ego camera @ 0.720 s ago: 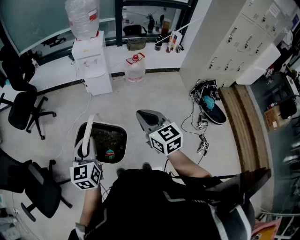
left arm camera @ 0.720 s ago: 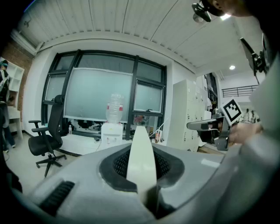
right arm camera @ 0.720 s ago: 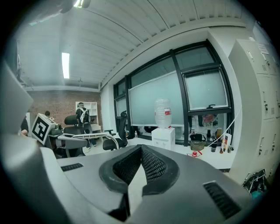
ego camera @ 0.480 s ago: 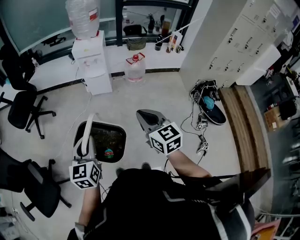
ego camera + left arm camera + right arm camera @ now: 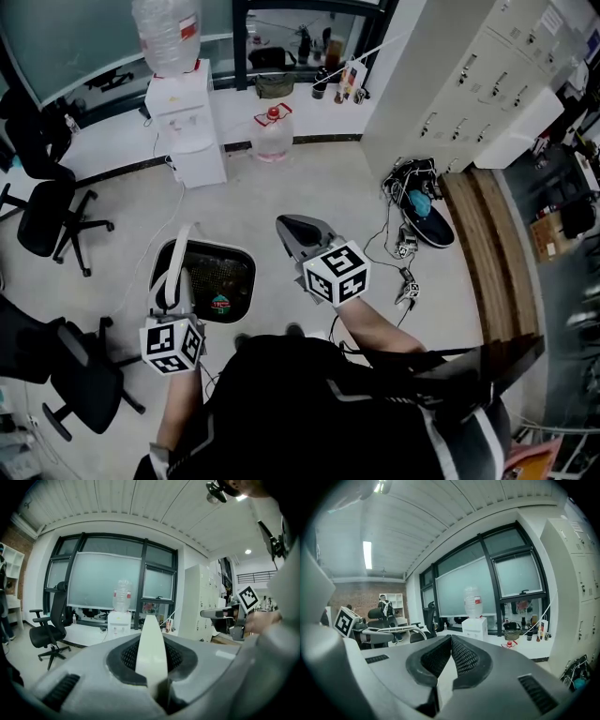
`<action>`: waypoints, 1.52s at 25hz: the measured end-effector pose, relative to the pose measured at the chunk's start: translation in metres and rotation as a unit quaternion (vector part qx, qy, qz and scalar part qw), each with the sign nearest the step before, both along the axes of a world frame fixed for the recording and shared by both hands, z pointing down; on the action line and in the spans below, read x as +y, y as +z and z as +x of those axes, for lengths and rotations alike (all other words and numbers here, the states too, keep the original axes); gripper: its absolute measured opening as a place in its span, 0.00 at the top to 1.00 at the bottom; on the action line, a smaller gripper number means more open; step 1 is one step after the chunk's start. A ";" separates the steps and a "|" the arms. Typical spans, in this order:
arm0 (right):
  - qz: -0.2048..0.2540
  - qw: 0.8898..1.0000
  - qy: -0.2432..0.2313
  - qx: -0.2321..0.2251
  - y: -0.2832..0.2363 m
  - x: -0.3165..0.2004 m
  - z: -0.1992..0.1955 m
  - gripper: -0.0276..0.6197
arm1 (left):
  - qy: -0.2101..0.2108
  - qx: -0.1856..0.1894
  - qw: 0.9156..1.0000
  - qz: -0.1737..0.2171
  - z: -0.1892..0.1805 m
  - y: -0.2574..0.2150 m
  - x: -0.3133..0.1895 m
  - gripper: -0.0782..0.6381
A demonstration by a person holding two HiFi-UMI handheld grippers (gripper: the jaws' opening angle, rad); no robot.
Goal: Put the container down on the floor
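Note:
The container is a white-rimmed bin with a dark inside and some rubbish at the bottom, seen from above in the head view, left of centre. Its white handle arches over its left side. My left gripper is shut on that handle, and in the left gripper view the white strip stands upright between the dark pads. Whether the bin's base touches the floor I cannot tell. To the right of the bin, my right gripper is shut with nothing in it, its pads meeting at the tips.
A water dispenser and a spare water jug stand by the window wall ahead. Office chairs are at the left. Lockers, a shoe and cables and a wooden step lie to the right.

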State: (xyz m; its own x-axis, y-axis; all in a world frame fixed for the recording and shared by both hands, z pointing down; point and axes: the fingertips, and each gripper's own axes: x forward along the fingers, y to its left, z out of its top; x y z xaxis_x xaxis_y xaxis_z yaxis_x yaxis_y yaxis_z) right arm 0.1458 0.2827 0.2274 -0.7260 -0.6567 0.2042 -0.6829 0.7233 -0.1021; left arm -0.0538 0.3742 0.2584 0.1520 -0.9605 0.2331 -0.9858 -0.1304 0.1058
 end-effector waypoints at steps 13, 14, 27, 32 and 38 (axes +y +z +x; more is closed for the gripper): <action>-0.009 1.000 0.001 0.020 0.010 0.004 -0.028 0.94 | 0.016 0.006 1.000 -0.006 -0.021 0.006 -0.005 0.82; -0.008 1.000 0.002 0.023 0.010 0.004 -0.032 0.94 | 0.018 0.007 1.000 -0.005 -0.025 0.007 -0.005 0.82; 0.001 0.998 0.022 0.053 0.016 0.017 -0.090 0.94 | 0.048 0.010 0.999 0.003 -0.081 0.018 -0.009 0.82; -0.003 0.998 0.021 0.057 0.018 0.017 -0.104 0.94 | 0.051 0.013 0.999 0.005 -0.096 0.022 -0.010 0.82; -0.013 0.998 0.003 0.061 0.026 0.010 -0.126 0.94 | 0.040 0.019 0.999 0.006 -0.112 0.024 -0.016 0.82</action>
State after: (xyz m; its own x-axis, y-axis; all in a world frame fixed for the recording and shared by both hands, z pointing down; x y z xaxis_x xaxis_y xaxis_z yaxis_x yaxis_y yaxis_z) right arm 0.0201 0.2932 0.2539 -0.6907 -0.6540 0.3086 -0.6956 0.7175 -0.0366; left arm -0.1655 0.3578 0.2828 0.2374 -0.9475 0.2140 -0.9674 -0.2107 0.1403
